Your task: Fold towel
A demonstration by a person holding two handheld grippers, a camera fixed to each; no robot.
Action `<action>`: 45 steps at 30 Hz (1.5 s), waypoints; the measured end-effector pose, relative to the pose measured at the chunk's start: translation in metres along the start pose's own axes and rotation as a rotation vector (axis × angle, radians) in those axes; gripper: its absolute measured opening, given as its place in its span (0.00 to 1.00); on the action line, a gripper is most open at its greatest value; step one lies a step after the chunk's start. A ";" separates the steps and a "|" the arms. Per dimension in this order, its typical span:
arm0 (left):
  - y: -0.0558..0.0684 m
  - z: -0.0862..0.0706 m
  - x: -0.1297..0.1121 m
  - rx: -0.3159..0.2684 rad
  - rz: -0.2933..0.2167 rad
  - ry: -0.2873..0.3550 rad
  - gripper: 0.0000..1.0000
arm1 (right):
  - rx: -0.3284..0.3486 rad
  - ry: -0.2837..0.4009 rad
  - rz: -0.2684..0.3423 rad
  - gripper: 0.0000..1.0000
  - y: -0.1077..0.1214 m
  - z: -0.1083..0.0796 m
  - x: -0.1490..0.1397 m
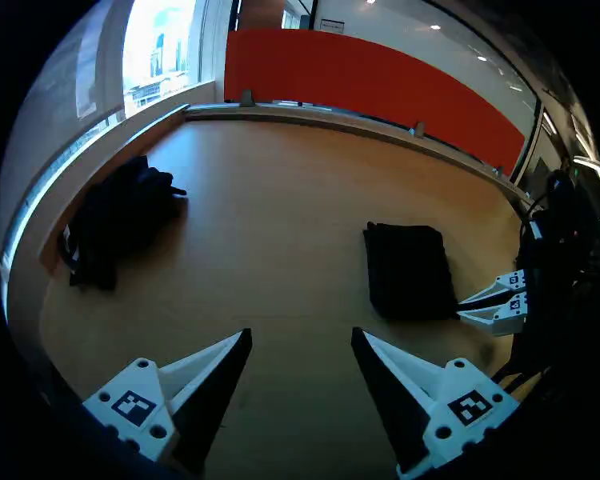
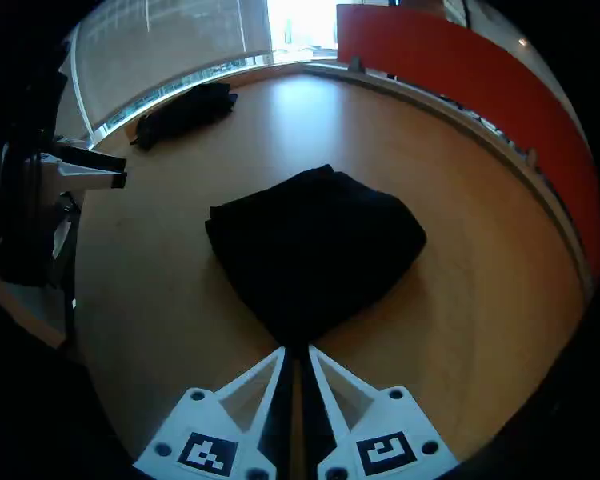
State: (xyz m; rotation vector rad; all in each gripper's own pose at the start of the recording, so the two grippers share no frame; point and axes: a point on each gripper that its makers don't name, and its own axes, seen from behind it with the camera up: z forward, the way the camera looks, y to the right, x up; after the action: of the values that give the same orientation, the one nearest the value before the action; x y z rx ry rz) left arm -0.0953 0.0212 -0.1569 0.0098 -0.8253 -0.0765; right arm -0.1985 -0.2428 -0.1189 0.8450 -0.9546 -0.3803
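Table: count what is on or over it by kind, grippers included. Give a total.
towel: 1
bag: 1
grippers: 2 (left gripper, right gripper)
Total: 4

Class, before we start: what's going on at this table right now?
A person holds a gripper in each hand over a wooden table. A dark towel lies there folded into a compact stack. The right gripper is shut at the towel's near corner; whether it pinches cloth is unclear. The left gripper is open above bare wood, apart from the towel. A dark bundle sits near the window.
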 end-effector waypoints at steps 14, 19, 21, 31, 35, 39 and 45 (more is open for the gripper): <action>0.000 0.000 0.005 -0.004 0.000 0.010 0.92 | -0.042 0.093 -0.048 0.04 0.012 -0.028 0.056; 0.002 -0.001 0.009 -0.009 0.002 0.016 0.92 | -0.060 0.138 -0.073 0.04 0.020 -0.041 0.087; 0.002 -0.001 0.010 -0.010 0.004 0.019 0.92 | -0.064 0.156 -0.081 0.04 0.021 -0.047 0.099; 0.005 -0.002 0.016 -0.018 0.008 0.031 0.92 | -0.081 0.212 -0.100 0.04 0.033 -0.064 0.133; 0.005 -0.003 0.019 -0.018 0.011 0.034 0.92 | -0.086 0.230 -0.101 0.04 0.037 -0.071 0.142; 0.005 -0.003 0.022 -0.020 0.013 0.038 0.92 | -0.097 0.246 -0.108 0.04 0.042 -0.079 0.151; 0.006 -0.003 0.025 -0.024 0.022 0.043 0.92 | -0.114 0.271 -0.113 0.04 0.049 -0.094 0.163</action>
State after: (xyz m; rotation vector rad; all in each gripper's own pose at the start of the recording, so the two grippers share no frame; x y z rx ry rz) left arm -0.0753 0.0256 -0.1401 -0.0199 -0.7816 -0.0654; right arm -0.0345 -0.2703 -0.0180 0.8242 -0.6306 -0.4018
